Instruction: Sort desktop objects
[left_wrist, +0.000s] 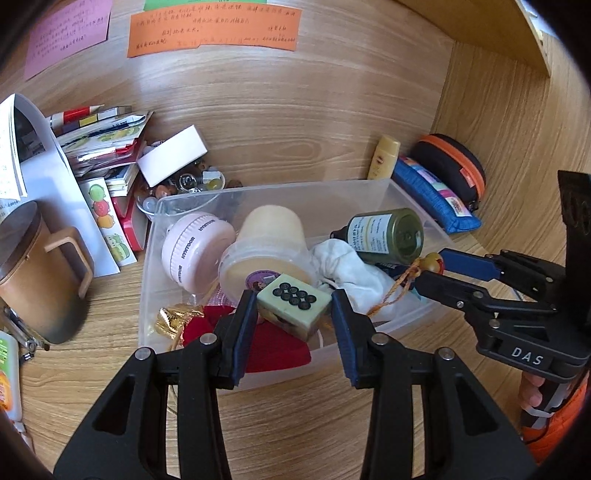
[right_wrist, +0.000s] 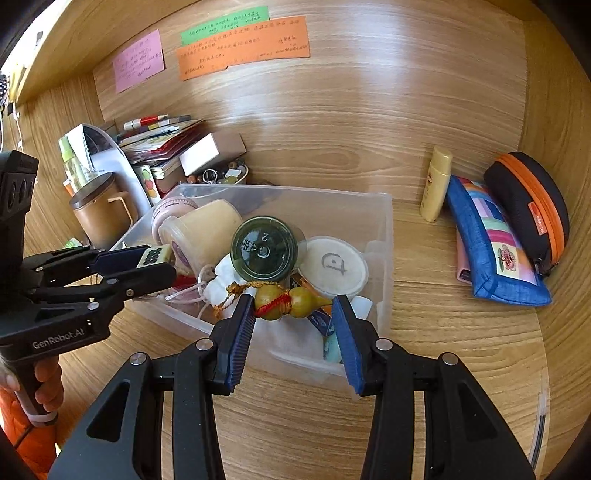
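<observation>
Left wrist view
My left gripper (left_wrist: 293, 308): low in the middle of the frame. Its jaws stand wide, with a mahjong tile (left_wrist: 293, 304) between them. The left pad (left_wrist: 243, 332) looks like it touches the tile. The right pad sits a little off it. I cannot tell if it has a real hold.
Clear bin (left_wrist: 413, 199): it fills the middle of the frame on the wooden desk (left_wrist: 295, 424). The tile is over the bin's near part.
In the bin: a pink round case (left_wrist: 195, 251) at the left, a cream tub (left_wrist: 267, 251) in the middle, a dark green bottle (left_wrist: 388, 236) on its side at the right, a white cloth (left_wrist: 347, 266) and a red cloth (left_wrist: 273, 347).
My right gripper (left_wrist: 430, 267): it comes in from the right edge, with a small gourd (left_wrist: 431, 263) at its tips.

Right wrist view
My right gripper (right_wrist: 293, 308): low in the middle. Its jaws are open wide and the gourd (right_wrist: 290, 301) lies between them. The left pad (right_wrist: 242, 332) touches the gourd's fat end. The right pad looks apart from its thin end.
Gourd's place: over the near edge of the bin (right_wrist: 384, 236), just below the bottle's round bottom (right_wrist: 264, 248).
My left gripper (right_wrist: 157, 260): at the left edge, with the tile (right_wrist: 153, 255) at its tips.
Right side of the frame: a yellow tube (right_wrist: 436, 184), a blue pouch (right_wrist: 495, 251) and a black and orange case (right_wrist: 532, 206) on the desk.
</observation>
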